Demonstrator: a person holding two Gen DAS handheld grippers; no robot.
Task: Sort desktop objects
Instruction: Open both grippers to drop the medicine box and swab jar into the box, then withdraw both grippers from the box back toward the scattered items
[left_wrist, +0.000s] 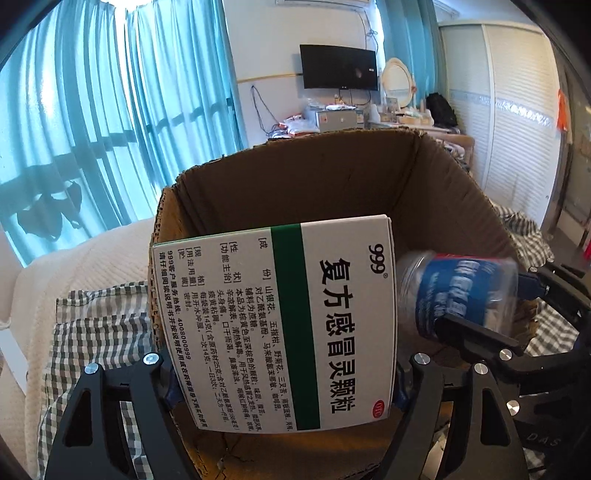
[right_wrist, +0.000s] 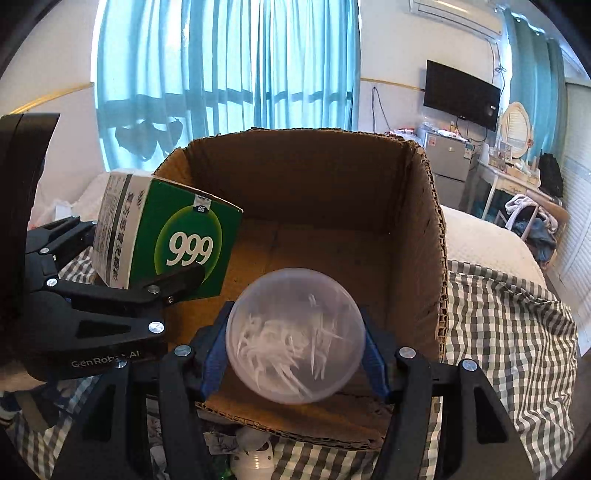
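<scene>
A white and green medicine box marked 999 hangs tilted over the near left rim of an open cardboard box. My left gripper is shut on its two sides. To its right, my right gripper is shut on a clear plastic jar with a blue label. In the right wrist view the jar sits between the blue pads of the right gripper, with thin white sticks inside, just over the cardboard box's near wall. The left gripper holds the medicine box at left.
The cardboard box stands on a grey and white checked cloth over a white bed cover. A white rounded object lies below the box's near wall. Blue curtains, a wall screen and a cluttered desk are behind.
</scene>
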